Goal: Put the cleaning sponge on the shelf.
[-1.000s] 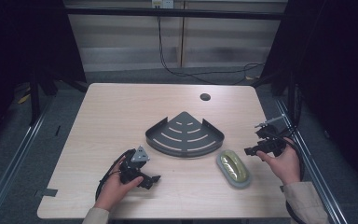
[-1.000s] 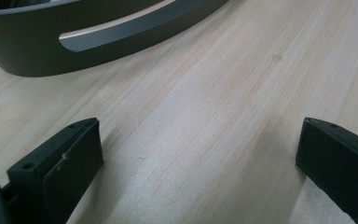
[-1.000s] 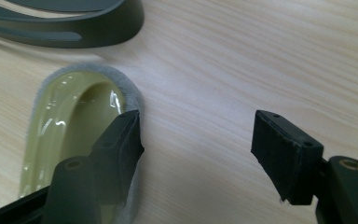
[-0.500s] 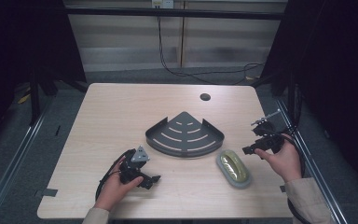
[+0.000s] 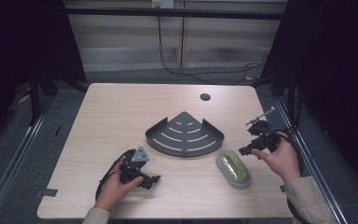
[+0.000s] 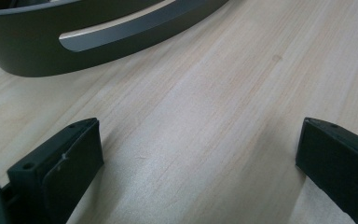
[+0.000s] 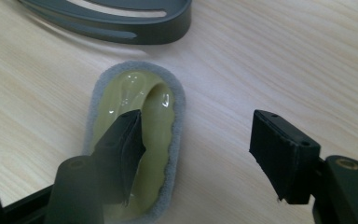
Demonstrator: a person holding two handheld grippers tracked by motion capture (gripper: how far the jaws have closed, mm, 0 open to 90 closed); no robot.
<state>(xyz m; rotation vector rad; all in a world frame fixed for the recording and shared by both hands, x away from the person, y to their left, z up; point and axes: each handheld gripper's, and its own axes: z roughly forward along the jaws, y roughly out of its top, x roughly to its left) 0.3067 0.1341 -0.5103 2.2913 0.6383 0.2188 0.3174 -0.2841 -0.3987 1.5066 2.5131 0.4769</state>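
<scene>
Dim room, pale wood table [image 5: 121, 112], dark quarter-round slotted tray [image 5: 185, 135] at centre. Yellow-green scrubber with grey felt rim [image 5: 233, 168] lies flat at tray's 4 o'clock, close beside, not touching. Right gripper [image 5: 243, 151] at scrubber's 1 o'clock, jaws apart, holding nothing; one jaw over handle, not pressing. Left gripper [image 5: 152, 179] at tray's 7 o'clock, jaws wide, empty. Risk: glossy arched handle slips from pads on closing; off-centre bite tips scrubber or shoves it into tray wall
</scene>
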